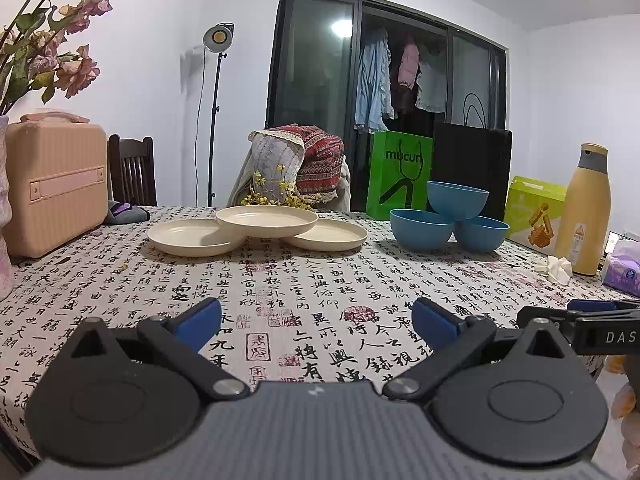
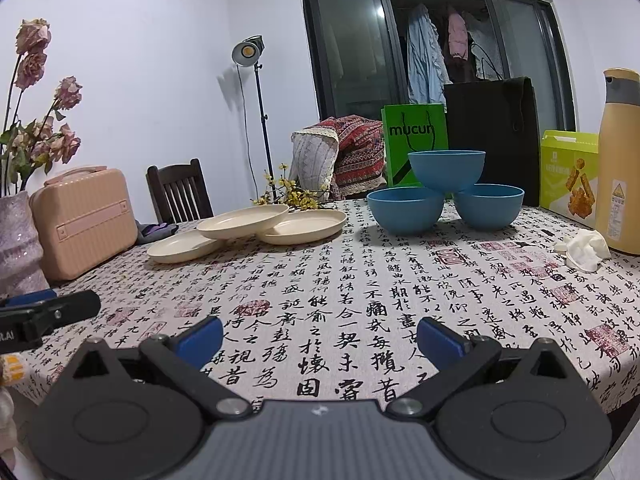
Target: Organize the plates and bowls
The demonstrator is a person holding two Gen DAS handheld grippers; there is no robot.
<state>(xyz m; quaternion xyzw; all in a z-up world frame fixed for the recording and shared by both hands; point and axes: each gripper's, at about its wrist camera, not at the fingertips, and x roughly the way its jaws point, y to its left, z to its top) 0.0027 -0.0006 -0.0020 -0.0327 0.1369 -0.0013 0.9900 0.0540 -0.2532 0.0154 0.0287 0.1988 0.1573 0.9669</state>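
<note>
While both the left gripper (image 1: 316, 322) and right gripper (image 2: 320, 340) hover with jaws apart and empty, lifting a lower blue bowl (image 2: 406, 210) first would likely topple the top bowl (image 2: 447, 170) perched across the pair.

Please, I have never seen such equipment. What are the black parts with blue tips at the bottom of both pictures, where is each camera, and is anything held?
No robot is here. A person holds a two-finger tool in each hand, and a fisheye camera on each tool looks forward along its fingers. One picture comes from the left claw, the other from the right claw. Both are open and hold nothing. Each view also shows the other tool at its edge.

On the table with the calligraphy tablecloth lie three cream plates, the middle one resting on the other two, and three blue bowls, one perched on two. Around them stand a pink case, a yellow bottle, a green snack box and shopping bags.
</note>
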